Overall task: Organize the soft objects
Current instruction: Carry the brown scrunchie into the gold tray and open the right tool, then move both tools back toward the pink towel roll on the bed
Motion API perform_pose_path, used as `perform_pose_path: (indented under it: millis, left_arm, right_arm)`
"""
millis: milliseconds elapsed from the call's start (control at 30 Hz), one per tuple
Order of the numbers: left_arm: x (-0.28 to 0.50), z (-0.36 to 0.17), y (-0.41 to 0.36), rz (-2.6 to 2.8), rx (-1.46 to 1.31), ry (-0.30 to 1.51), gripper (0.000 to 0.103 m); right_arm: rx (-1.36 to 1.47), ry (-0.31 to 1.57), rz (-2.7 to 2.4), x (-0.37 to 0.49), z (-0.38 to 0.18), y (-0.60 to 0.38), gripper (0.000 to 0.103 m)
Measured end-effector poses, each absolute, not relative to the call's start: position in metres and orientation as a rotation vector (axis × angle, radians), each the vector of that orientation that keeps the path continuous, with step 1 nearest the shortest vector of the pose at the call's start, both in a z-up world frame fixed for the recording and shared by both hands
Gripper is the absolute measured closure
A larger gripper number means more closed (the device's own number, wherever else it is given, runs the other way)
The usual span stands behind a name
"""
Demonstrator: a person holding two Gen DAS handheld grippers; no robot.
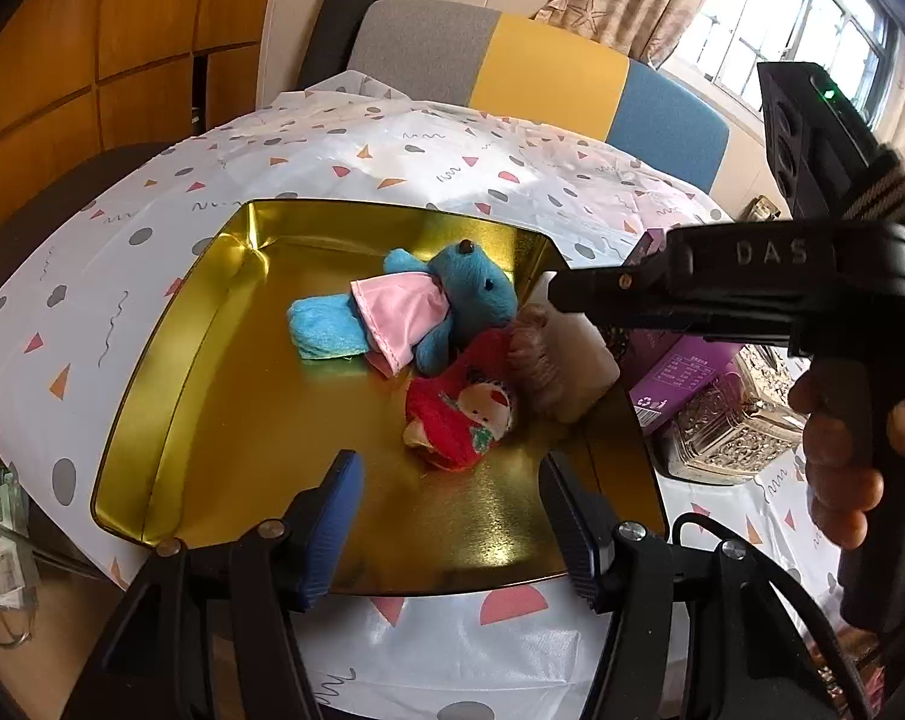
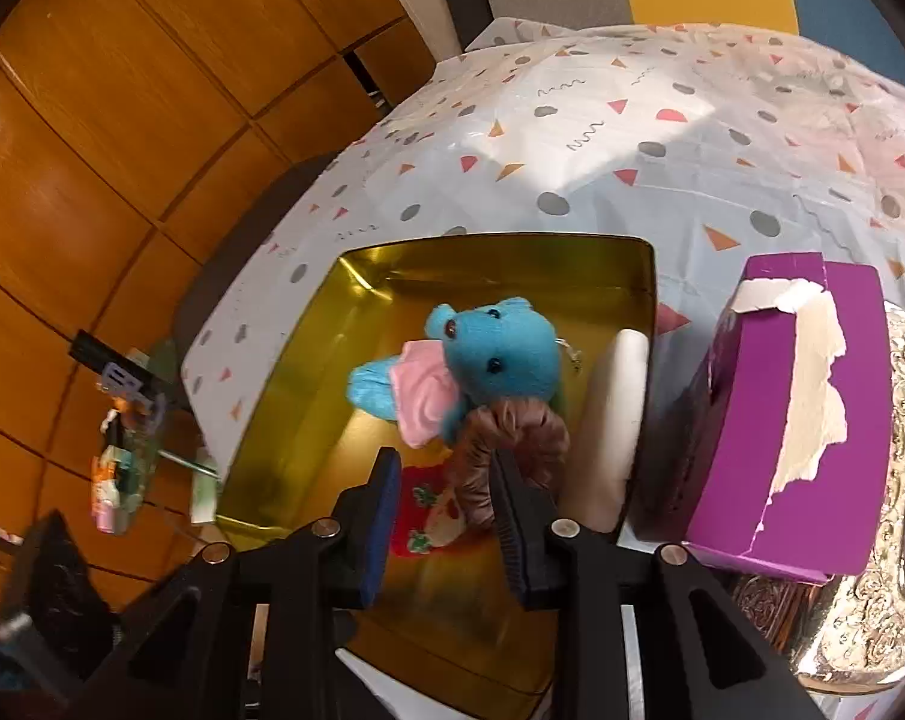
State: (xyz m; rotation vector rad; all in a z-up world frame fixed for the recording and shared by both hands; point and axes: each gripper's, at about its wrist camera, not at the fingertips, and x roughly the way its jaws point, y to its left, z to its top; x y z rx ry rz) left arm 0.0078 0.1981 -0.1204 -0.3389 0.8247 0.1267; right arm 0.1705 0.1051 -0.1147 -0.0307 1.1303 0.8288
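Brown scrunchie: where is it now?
In the right wrist view, the brown scrunchie sits between the right gripper's fingers, over the gold tray, against the blue bear.

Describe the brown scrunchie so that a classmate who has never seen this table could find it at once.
Find the shallow gold tin tray on the patterned tablecloth. Inside it, near its right wall, lies a blue plush toy in a pink dress. The scrunchie sits just below that toy's head: the only brown, glossy, gathered ring of fabric, unlike the fuzzy blue toy and red Santa pouch.

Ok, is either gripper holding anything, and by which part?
Left gripper: nothing. Right gripper: the brown scrunchie sits between its jaws, touching only one finger, so apparently not clamped.
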Motion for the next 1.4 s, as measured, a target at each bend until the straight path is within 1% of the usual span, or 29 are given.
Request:
perform_pose_path:
  millis: [200, 367, 500, 667, 1100, 1400]
  left_arm:
    - [0.008, -0.117, 0.193, 0.121, -0.319, 0.821, 0.041]
    - [0.009, -0.112, 0.186, 0.109, -0.285, 0.813, 0.041]
    - [0.009, -0.106, 0.178, 0.103, -0.261, 0.797, 0.037]
    - [0.011, -0.099, 0.167, 0.082, -0.223, 0.787, 0.036]
    - [0.018, -0.09, 0.12, -0.016, -0.11, 0.787, 0.036]
    - [0.026, -0.089, 0.078, -0.106, -0.035, 0.806, 0.036]
  right_arm:
    - [-0.069, 1.096, 0.812, 0.161, -0.109, 0.098, 0.072]
    - [-0.098, 1.01, 0.786, 0.146, -0.093, 0.082, 0.071]
    - [-0.132, 0.947, 0.747, 0.132, -0.084, 0.06, 0.07]
    - [-0.155, 0.899, 0.692, 0.119, -0.08, 0.025, 0.069]
    - [-0.058, 0.917, 0.448, 0.119, -0.095, -0.093, 0.069]
    - [0.072, 0.94, 0.201, 0.131, -0.102, -0.186, 0.069]
